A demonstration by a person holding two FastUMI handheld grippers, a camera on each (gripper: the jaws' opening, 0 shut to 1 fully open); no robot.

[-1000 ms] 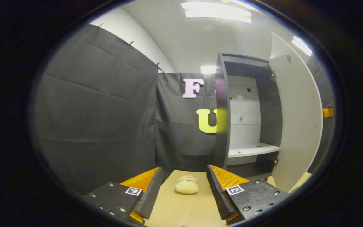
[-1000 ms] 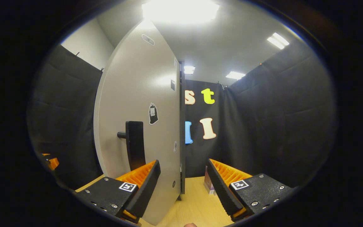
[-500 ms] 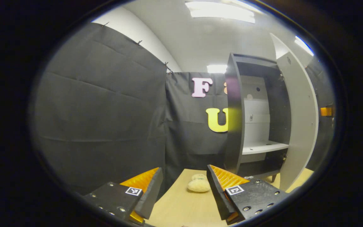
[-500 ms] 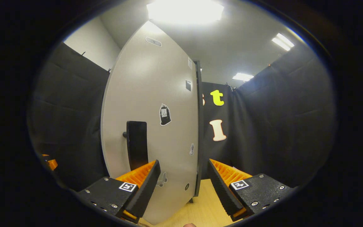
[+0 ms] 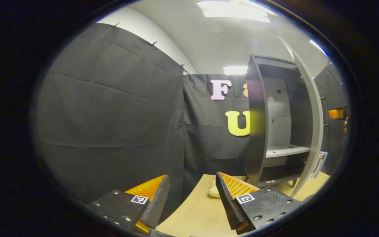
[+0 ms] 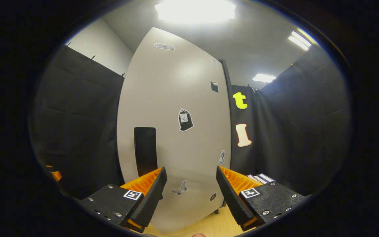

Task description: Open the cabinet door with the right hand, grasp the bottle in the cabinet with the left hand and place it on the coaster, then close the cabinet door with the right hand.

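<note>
The cabinet door (image 6: 173, 131) stands partly open; in the right gripper view we face its front and dark handle (image 6: 145, 151), our right tool (image 6: 189, 194) spread wide, holding nothing. The left gripper view shows the cabinet (image 5: 275, 121) interior and shelf (image 5: 286, 150), our left tool (image 5: 191, 197) wide and empty above the tabletop (image 5: 196, 214).

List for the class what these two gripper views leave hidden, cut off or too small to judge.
- Left gripper view: the cream plush thing on the table is half hidden behind the left gripper's finger, so what it is stays unclear.
- Left gripper view: the cabinet bottom compartment is dark and part-covered by the door.
- Right gripper view: the door hides the cabinet interior; its stickers are too small to identify.
</note>
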